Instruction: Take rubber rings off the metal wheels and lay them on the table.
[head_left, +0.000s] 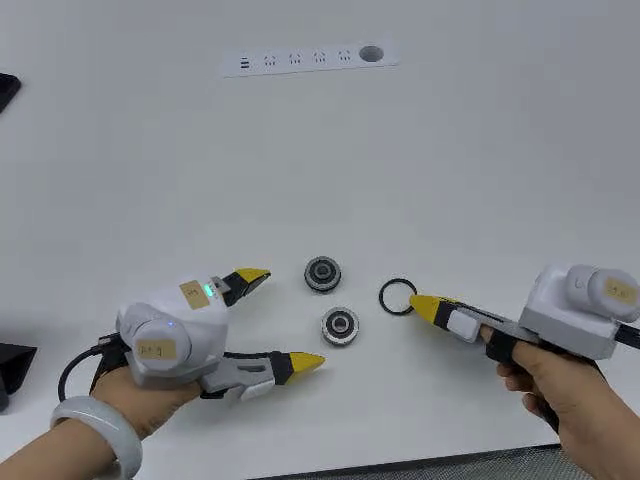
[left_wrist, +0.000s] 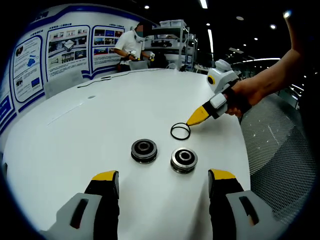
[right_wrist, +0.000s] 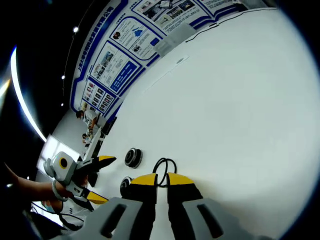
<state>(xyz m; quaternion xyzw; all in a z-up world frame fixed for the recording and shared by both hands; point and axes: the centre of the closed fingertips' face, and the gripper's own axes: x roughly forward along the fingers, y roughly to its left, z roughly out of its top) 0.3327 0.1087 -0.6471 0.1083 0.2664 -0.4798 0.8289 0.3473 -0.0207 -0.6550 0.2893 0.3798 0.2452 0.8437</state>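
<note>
My left gripper (head_left: 283, 318) released, jaws spread wide beside two round metal wheels, one farther (head_left: 322, 273), one nearer (head_left: 340, 325), my right gripper (head_left: 422, 304) clenched, tips touching thin black rubber ring (head_left: 397, 296) lying flat on white table (head_left: 450, 150), whether pinched I cannot tell.
</note>
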